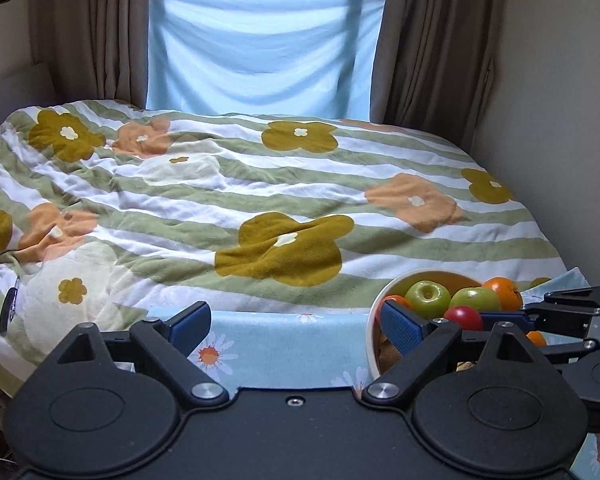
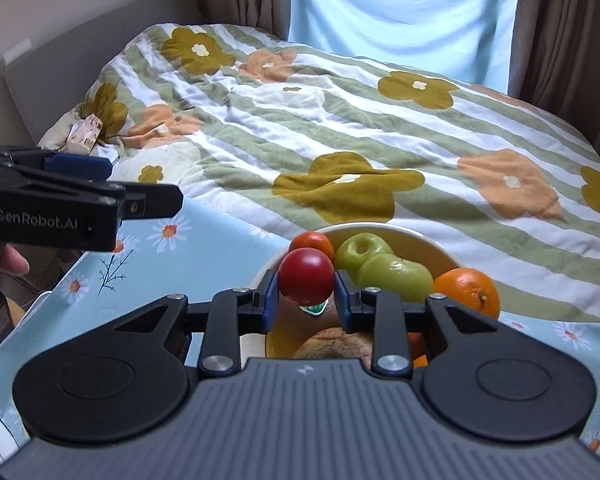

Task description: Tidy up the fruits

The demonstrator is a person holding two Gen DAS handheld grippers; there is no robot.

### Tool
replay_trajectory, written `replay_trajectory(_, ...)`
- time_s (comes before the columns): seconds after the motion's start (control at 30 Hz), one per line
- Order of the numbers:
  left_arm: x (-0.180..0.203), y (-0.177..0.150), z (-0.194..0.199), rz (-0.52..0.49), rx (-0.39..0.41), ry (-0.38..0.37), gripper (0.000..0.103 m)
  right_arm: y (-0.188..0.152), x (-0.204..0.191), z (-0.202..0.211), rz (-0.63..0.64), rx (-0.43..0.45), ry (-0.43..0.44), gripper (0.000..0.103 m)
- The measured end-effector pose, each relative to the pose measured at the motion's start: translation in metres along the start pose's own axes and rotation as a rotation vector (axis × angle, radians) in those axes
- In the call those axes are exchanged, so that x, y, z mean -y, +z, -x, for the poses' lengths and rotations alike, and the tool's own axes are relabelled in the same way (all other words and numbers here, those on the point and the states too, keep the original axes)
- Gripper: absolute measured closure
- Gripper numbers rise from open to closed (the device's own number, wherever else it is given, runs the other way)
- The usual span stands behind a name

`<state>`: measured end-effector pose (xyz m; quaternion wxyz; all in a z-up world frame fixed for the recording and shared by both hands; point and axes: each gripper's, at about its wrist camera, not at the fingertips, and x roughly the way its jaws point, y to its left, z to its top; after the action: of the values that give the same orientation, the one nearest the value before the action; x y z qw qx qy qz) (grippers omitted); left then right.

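A cream bowl [image 2: 440, 246] of fruit stands on a table with a blue daisy cloth [image 2: 204, 248]. My right gripper [image 2: 306, 294] is shut on a red apple [image 2: 306, 276], held just above the bowl's near side. Behind it lie two green apples [image 2: 396, 274] and a small orange [image 2: 312, 242]; a larger orange [image 2: 468, 290] sits at the bowl's right edge. Brownish fruit [image 2: 328, 340] shows below the red apple. My left gripper [image 1: 296, 324] is open and holds nothing, left of the bowl [image 1: 374, 312]. In the left wrist view the red apple [image 1: 464, 317] shows between the right gripper's pads.
Beyond the table lies a bed with a striped flower quilt [image 1: 260, 200], a blue sheet [image 1: 260, 52] over the window and brown curtains [image 1: 432, 40] either side. A small box [image 2: 85, 136] lies on the quilt's left. A person's hand [image 2: 4, 268] holds the left gripper.
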<state>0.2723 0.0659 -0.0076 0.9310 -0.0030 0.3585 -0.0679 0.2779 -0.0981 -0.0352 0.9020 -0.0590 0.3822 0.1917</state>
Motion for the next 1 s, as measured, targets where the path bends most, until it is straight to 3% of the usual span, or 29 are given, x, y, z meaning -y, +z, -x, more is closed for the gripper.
replay_trajectory(0.4,-0.009,-0.009,0.004,0.013,0.000,0.018,0.009,-0.019,-0.031,-0.018,0.122,-0.041,0.020,0.057)
replay_trajectory(0.47,-0.009,-0.010,0.005,0.014,0.004,0.018,0.009,-0.021,-0.033,-0.019,0.134,-0.038,0.005,0.041)
replay_trajectory(0.53,-0.010,-0.010,0.005,0.017,0.007,0.017,0.009,-0.023,-0.036,-0.016,0.148,-0.015,-0.023,0.012)
replay_trajectory(0.6,-0.009,-0.011,0.007,0.016,0.012,0.018,0.009,-0.026,-0.038,-0.009,0.161,0.020,-0.038,0.004)
replay_trajectory(1.0,0.015,-0.004,0.057,-0.002,0.084,0.002,0.009,-0.027,-0.032,0.055,0.134,0.093,-0.068,0.004)
